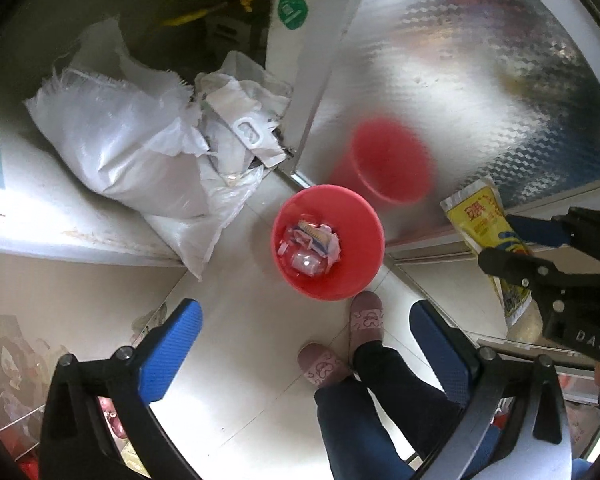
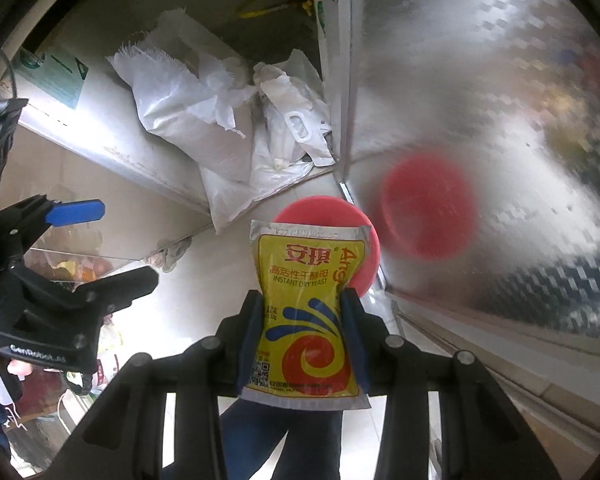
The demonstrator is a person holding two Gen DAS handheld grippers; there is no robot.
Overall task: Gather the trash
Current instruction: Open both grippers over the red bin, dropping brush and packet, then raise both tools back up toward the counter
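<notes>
Bucket [image 1: 327, 242] holds crumpled wrappers [image 1: 309, 247]; right tool [image 2: 303, 312] clenched on yeast packet [image 2: 306, 308], left tool [image 1: 304, 344] released.

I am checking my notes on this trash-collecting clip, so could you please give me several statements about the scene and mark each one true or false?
1. The right gripper is shut on the yellow yeast packet. True.
2. The red bin on the floor is empty. False: crumpled wrappers lie inside it.
3. The left gripper is open and holds nothing. True.
4. The white sacks are piled inside the bin. False: they lie beside it, against the cabinet.
5. The packet already rests in the bin. False: it is clamped between the right gripper's fingers, above the floor.
</notes>
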